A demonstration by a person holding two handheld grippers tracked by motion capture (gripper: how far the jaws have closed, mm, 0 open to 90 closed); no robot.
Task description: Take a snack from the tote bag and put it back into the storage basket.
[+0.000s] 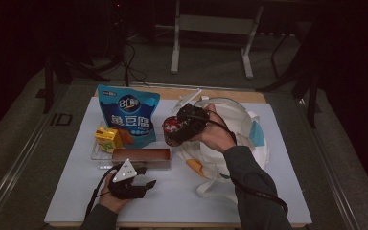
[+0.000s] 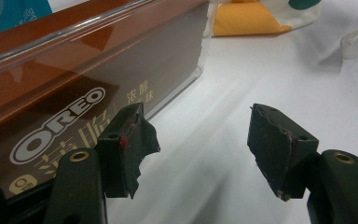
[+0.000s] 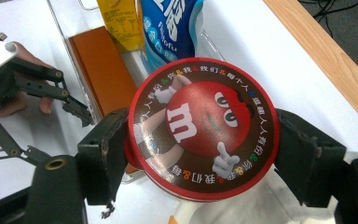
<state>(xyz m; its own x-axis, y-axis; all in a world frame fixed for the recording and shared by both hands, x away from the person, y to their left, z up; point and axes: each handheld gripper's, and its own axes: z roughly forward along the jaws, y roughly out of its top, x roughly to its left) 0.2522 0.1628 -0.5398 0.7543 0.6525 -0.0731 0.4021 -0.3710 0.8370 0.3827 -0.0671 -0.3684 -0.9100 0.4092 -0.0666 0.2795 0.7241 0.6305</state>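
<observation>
The desk (image 1: 67, 191) carries a white sheet, and everything I work with sits on it so both my hands can reach. At about two o'clock from its middle lies the white tote bag (image 1: 249, 139), slumped open with its mouth toward me, I judge as the place the snacks come out of or go into. At eleven o'clock the blue tofu snack pouch (image 1: 129, 115) leans upright against the clear tray (image 1: 98, 155), which keeps the smaller packs corralled: the yellow drink carton (image 1: 108, 138) stands at the tray's ten o'clock end, and the long brown Oreo box (image 1: 141, 154) lies flat along its near edge. My right gripper (image 3: 200, 135) is clamped on the round M&M's tub (image 3: 203, 128), one jaw on each side of its rim, lid facing the camera, held in the air between the pouch and the bag; gripping across the widest part keeps it from rolling out. My left gripper (image 2: 200, 149) rests at six o'clock, jaws apart and holding nothing, just beside the Oreo box, probably waiting to take it next.
</observation>
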